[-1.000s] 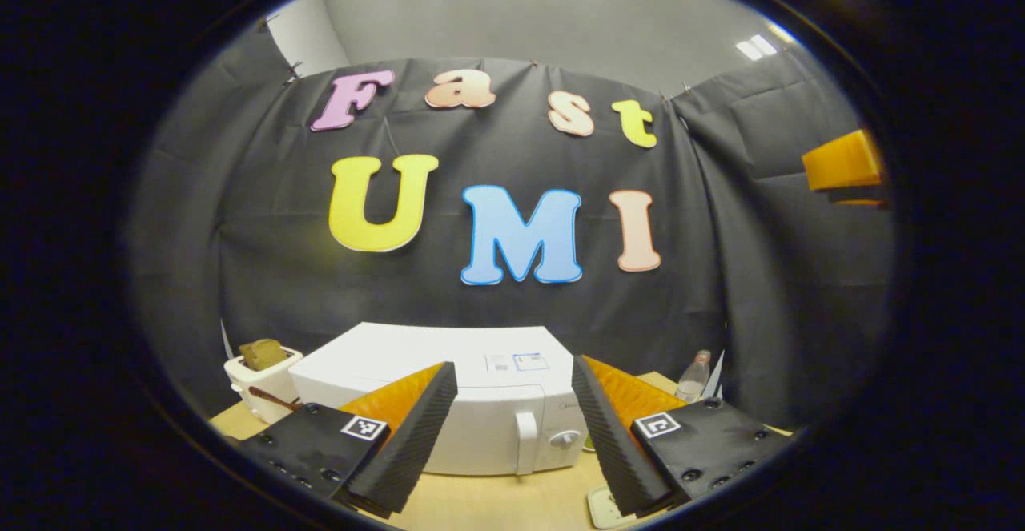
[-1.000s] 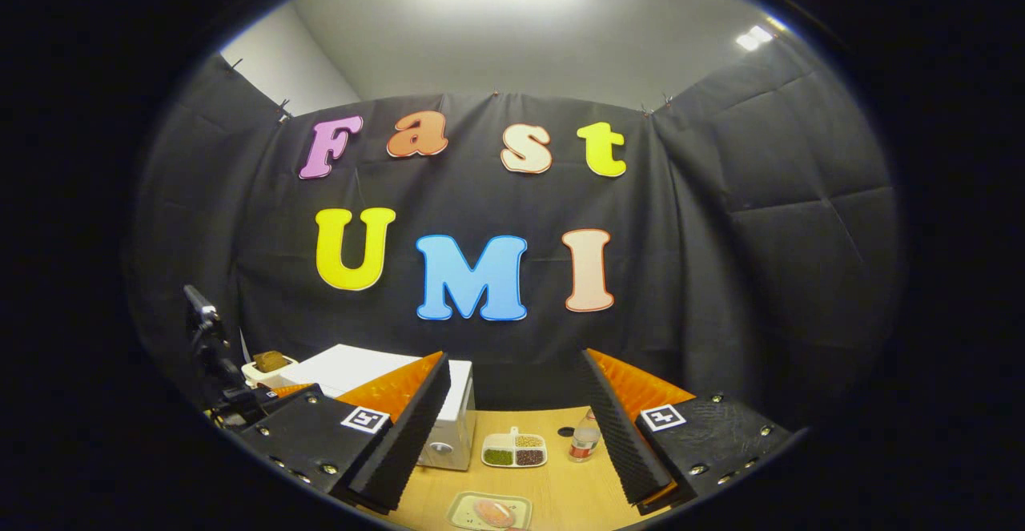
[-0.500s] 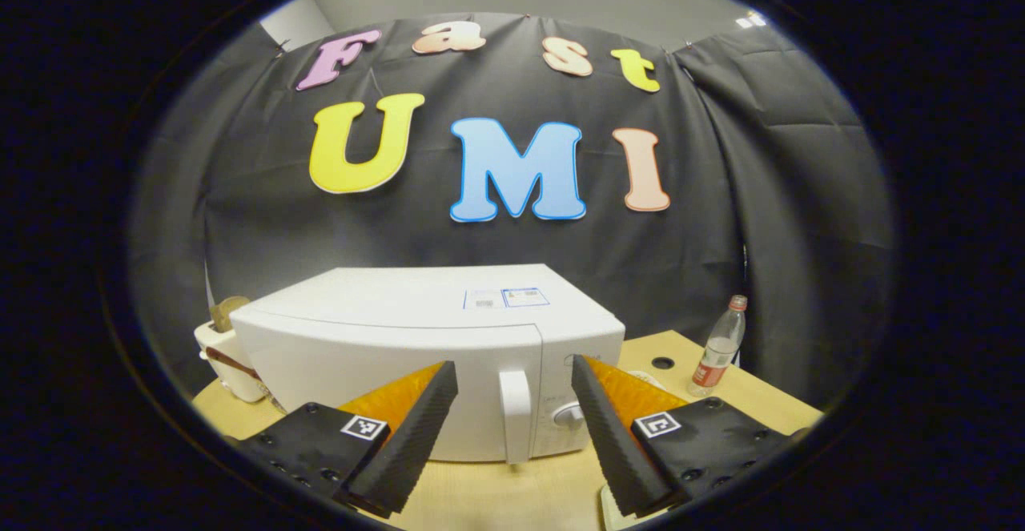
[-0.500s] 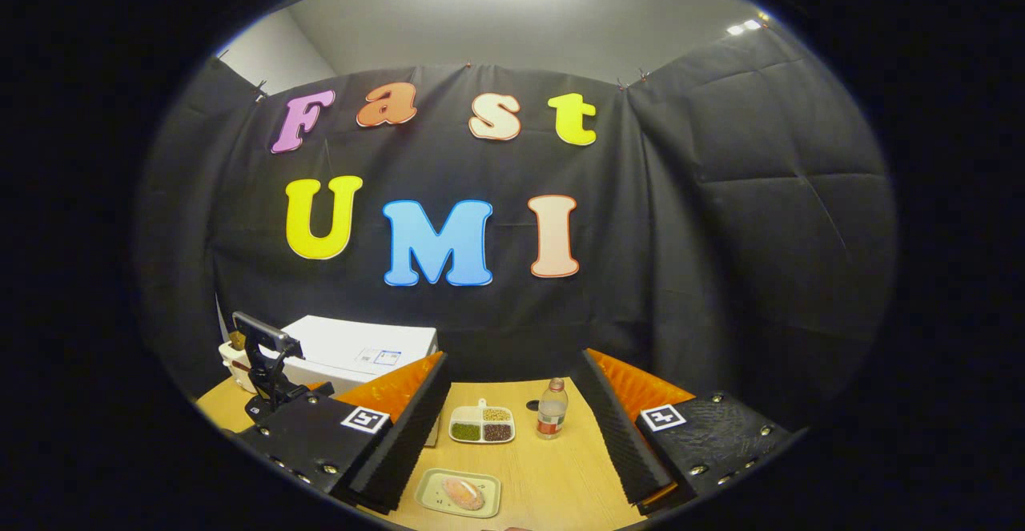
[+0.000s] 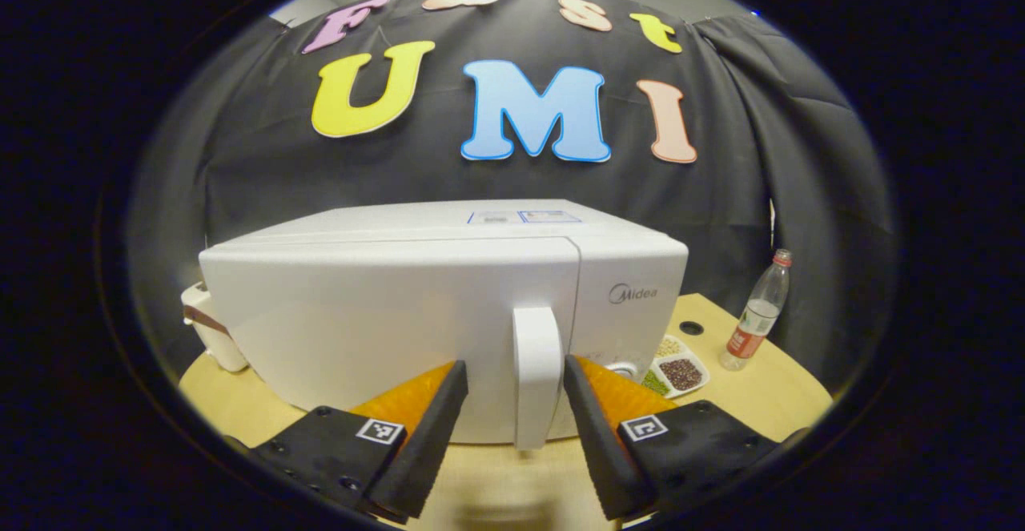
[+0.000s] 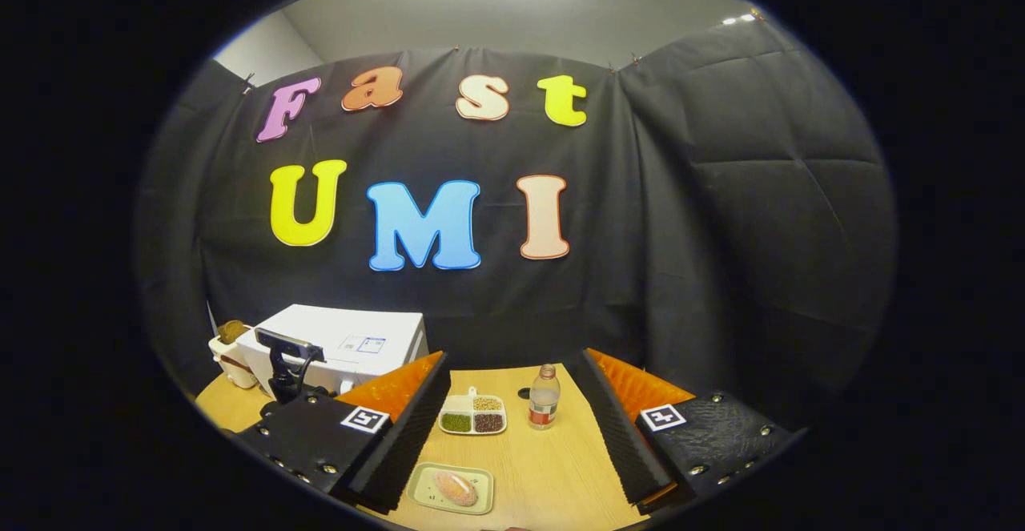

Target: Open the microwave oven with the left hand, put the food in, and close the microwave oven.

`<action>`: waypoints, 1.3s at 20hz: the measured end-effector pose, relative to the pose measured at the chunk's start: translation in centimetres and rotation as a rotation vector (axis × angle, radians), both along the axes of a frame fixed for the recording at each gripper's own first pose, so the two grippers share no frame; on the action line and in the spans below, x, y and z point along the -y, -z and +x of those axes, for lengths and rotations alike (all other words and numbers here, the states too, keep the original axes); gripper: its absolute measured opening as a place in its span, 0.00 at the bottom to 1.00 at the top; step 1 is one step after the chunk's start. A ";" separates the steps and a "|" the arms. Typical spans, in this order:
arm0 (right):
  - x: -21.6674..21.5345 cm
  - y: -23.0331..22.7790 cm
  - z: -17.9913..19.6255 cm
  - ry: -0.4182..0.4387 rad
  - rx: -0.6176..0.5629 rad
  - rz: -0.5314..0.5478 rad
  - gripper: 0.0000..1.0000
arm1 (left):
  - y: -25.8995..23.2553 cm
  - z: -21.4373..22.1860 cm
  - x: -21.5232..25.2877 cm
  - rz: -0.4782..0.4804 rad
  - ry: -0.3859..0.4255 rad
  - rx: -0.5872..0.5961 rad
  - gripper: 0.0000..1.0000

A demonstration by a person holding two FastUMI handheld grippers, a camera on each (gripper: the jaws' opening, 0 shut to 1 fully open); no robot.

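The white microwave (image 5: pixel 384 315) stands close in front in the left gripper view, door closed. Its upright handle (image 5: pixel 536 375) sits in the gap of my left gripper (image 5: pixel 512 364), whose jaws stand open on either side without touching it. In the right gripper view the microwave (image 6: pixel 352 339) is at the far left with the left gripper (image 6: pixel 288 359) in front of it. The food, a brownish piece on a pale rectangular plate (image 6: pixel 451 488), lies on the wooden table just below my right gripper (image 6: pixel 514 355), which hangs open and holds nothing.
A divided dish of beans (image 6: pixel 472 420) and a plastic bottle (image 6: pixel 544 407) stand on the table (image 6: pixel 552 467) right of the microwave; both also show as the dish (image 5: pixel 673 367) and bottle (image 5: pixel 757 315). A white toaster (image 5: pixel 204 331) sits left of the microwave.
My left gripper has dropped and moved in toward the microwave, bringing the door handle between its open jaws. The right gripper has tilted down a little, so the food plate shows more fully.
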State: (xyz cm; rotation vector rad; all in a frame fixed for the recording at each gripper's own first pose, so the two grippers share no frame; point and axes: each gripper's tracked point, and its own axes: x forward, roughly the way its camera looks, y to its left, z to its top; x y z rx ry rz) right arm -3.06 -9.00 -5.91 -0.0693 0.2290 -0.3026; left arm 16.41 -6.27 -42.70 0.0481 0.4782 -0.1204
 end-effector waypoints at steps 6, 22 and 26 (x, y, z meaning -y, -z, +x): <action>-0.8 0.2 0.4 -0.004 -0.006 0.014 0.98 | 2.3 -0.9 1.6 -0.015 0.084 -0.129 0.32; -6.0 1.3 2.0 -0.085 -0.007 0.054 0.98 | -0.3 -12.9 -2.8 -0.070 0.278 -0.167 0.12; -9.7 1.3 2.5 -0.149 -0.004 0.064 0.98 | -1.1 -17.0 -5.6 -0.051 0.370 -0.186 0.12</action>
